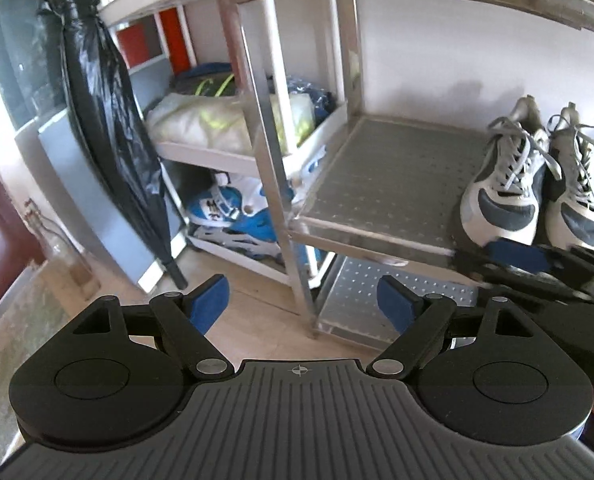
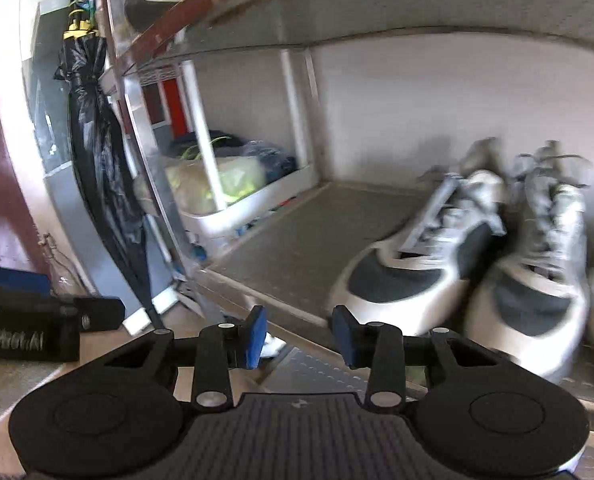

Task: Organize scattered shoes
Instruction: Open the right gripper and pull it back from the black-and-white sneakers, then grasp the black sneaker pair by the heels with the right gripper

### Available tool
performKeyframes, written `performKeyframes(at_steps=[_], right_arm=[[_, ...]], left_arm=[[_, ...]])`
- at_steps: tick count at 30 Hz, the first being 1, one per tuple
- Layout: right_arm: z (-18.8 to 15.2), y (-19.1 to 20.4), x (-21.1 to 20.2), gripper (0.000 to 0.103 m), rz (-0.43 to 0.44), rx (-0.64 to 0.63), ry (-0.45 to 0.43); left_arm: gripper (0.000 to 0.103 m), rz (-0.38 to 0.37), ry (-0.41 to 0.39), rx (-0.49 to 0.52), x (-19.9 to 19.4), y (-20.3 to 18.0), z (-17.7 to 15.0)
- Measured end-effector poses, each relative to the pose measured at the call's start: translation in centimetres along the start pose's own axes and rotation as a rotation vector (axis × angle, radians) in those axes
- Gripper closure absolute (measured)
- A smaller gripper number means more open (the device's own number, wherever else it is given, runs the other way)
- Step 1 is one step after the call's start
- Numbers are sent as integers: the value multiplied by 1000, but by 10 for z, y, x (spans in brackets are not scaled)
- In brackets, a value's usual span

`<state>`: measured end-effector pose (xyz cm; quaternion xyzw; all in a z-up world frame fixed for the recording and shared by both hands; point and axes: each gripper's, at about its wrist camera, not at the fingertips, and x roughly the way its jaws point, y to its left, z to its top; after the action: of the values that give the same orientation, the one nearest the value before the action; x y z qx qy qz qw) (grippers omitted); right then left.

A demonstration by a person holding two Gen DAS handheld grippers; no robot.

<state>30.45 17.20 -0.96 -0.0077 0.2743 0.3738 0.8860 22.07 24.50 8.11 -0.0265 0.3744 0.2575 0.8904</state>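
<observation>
On the perforated steel shelf [image 1: 393,168] of the metal rack, a pair of white-and-grey lace-up sneakers [image 1: 505,184] stands side by side, toes facing outward over the front edge, at about two o'clock in the left wrist view. They sit neatly paired, heels toward the white back wall, which suggests they are already where they belong; a third shoe is just visible at the far right edge, too cropped to describe.

The left gripper [image 1: 305,304] hangs in front of the rack's upright post, its blue-padded fingers spread wide with nothing between them, pointed at the floor and the lower tier rather than at any shoe. The right gripper [image 2: 299,336] sits low at six o'clock in its own view, just before the shelf lip, its blue pads parted on empty air; the nearer sneaker's toe [image 2: 401,280] lies just beyond it at about one o'clock. That view is blurred, so whether a pad touches the toe cannot be told.

At nine to ten o'clock, a folded black umbrella [image 1: 101,120] leans beside the rack, and blue-and-white roller skates [image 1: 233,216] fill a neighbouring white shelf. My judgement: both tools are free, ready to fetch the next shoe.
</observation>
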Motion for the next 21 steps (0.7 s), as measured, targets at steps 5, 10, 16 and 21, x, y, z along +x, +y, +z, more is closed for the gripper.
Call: performKeyframes(at_steps=[5,10,16,21], right_arm=[[4,2,20,66,-2,29,40],[-1,-14,6,103,-102,58,54],[-6,-4,-17,103,-178,11,41],[-6,-12,-30,84,-101,4,87]], left_arm=[[17,6,-4,-27,0,5,2],[17,-13,4,-5,-1,-2,0],[16,-69,28,41,1,-13,-3],[16,-109,65,116,5,-22,-8]])
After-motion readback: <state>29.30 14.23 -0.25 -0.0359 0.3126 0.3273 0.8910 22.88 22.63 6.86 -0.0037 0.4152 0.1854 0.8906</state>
